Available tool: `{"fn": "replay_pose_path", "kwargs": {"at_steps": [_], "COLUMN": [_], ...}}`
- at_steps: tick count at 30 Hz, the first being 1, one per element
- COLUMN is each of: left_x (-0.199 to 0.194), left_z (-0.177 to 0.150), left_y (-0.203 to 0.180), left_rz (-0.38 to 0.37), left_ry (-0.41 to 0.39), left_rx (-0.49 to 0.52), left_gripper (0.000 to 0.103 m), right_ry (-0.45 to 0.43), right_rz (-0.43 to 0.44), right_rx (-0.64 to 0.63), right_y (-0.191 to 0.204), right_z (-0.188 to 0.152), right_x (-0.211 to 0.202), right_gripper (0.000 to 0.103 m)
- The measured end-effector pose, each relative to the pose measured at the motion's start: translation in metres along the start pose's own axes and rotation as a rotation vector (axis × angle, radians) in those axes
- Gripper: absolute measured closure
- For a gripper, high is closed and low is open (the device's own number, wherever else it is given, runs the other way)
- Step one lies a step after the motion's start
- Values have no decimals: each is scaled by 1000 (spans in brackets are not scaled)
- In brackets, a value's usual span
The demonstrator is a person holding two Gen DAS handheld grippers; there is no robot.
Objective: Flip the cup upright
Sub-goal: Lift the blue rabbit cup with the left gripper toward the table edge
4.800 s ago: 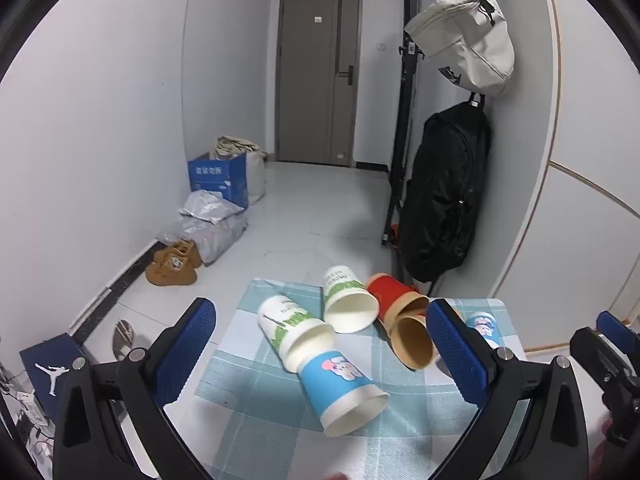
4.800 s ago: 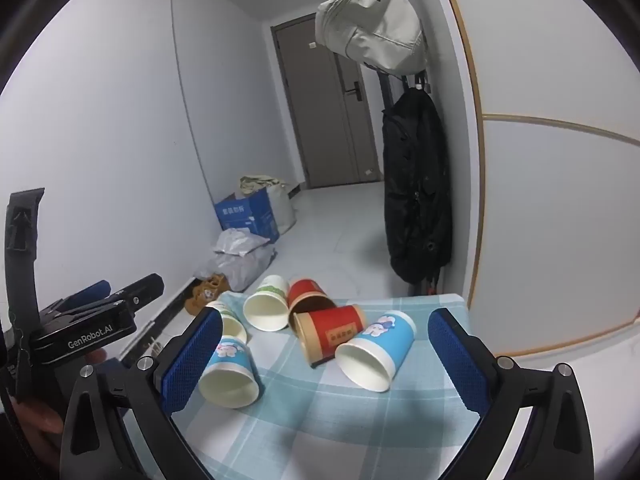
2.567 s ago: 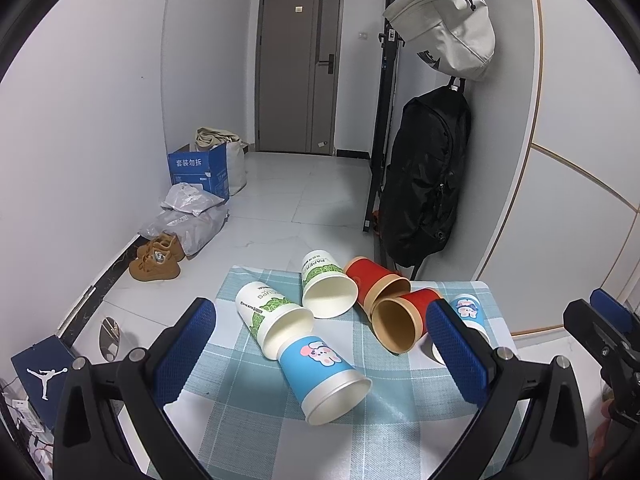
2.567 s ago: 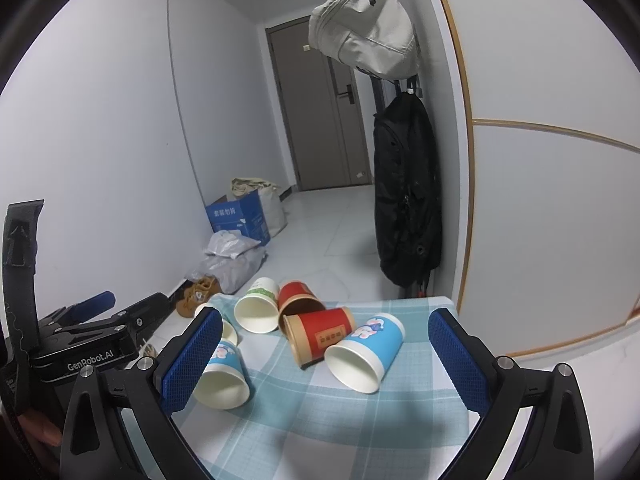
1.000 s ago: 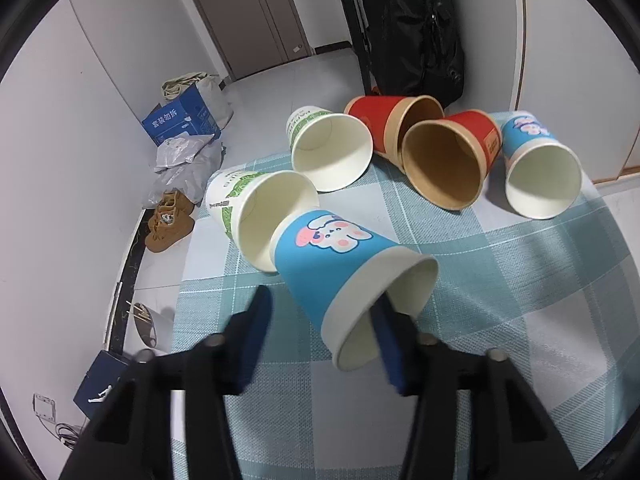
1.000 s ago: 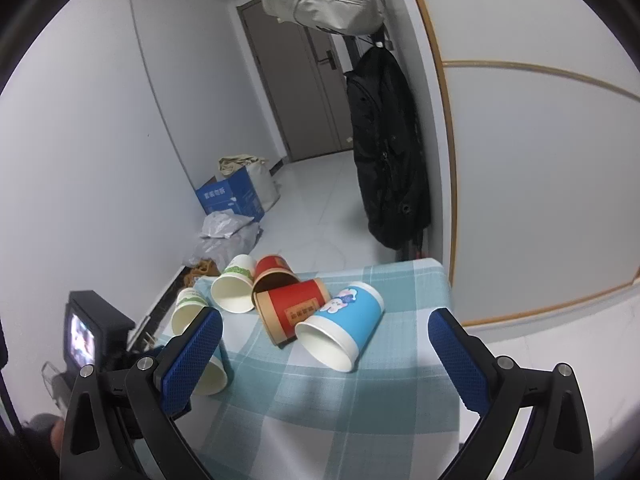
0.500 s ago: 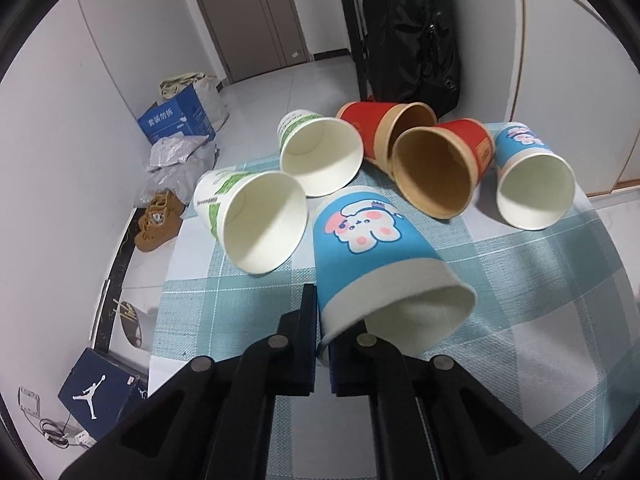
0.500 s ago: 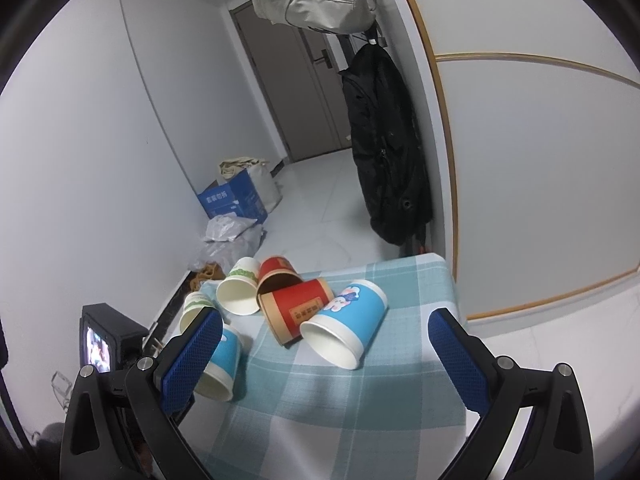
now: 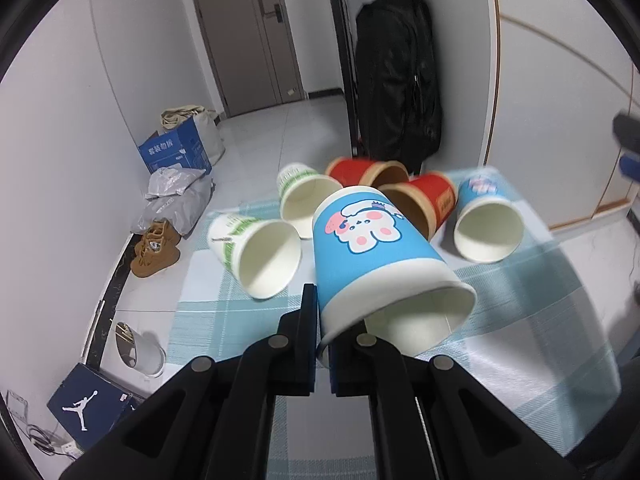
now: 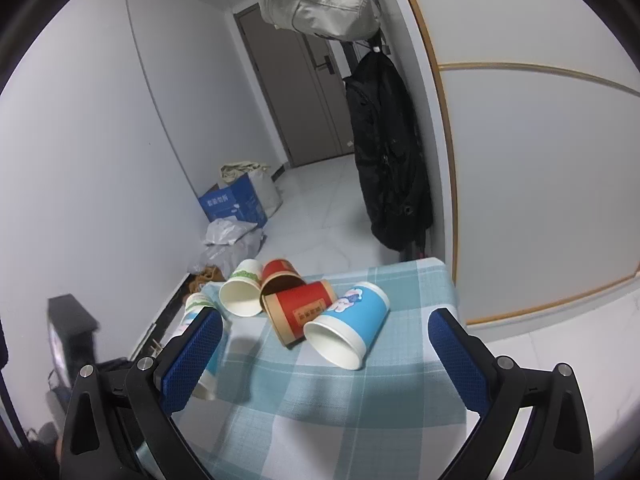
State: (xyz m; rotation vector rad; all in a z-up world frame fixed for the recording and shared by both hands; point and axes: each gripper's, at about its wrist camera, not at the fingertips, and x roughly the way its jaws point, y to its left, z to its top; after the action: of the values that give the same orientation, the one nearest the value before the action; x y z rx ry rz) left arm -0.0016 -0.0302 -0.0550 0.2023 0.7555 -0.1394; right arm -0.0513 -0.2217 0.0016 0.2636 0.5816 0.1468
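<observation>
Blue cups: 2, cartoon cup (image 9: 372, 248) and second blue cup (image 9: 486, 216)
Red cups: 2, (image 9: 360, 172) and (image 9: 430, 202)
White-and-green cups: 2, (image 9: 256, 250) and (image 9: 304, 196)
Hand-held grippers: 2, left hand-held gripper (image 9: 324, 328) and right hand-held gripper (image 10: 324, 344)
Counter (image 9: 540, 292): 1

Blue bunny-print cup (image 9: 370, 248) — teal-and-white checked tablecloth (image 9: 528, 320) — two red cups (image 10: 298, 306)

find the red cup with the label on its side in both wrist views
Left wrist: red labelled cup, upper right of centre, behind the blue bunny cup pinched at its rim.
Right wrist: centre, lying on the checked cloth.
Shared landmark: black backpack on the wall.
</observation>
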Motion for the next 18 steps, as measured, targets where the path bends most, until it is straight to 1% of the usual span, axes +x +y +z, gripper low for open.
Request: {"fn": "replay_pose_path", "kwargs": {"at_steps": [8,13,18], "left_x": [-40,-57,-63], "left_z": [-2,-11,-27], "left_y": [7,8,1], "left_rz": [-26,-59,-52], "left_ry": [-64,-64,-43], "left_rx": [-67,-94,-98], "left_gripper": [102,102,102], "right_ry": [-49,-66,-72], "right_rz": [27,57,76], "right_rx": [-20,-58,-106], "right_y": [5,13,22], "right_z": [-7,-13,-19], "right_x": [-21,-29,-33], "right_gripper": [0,0,0]}}
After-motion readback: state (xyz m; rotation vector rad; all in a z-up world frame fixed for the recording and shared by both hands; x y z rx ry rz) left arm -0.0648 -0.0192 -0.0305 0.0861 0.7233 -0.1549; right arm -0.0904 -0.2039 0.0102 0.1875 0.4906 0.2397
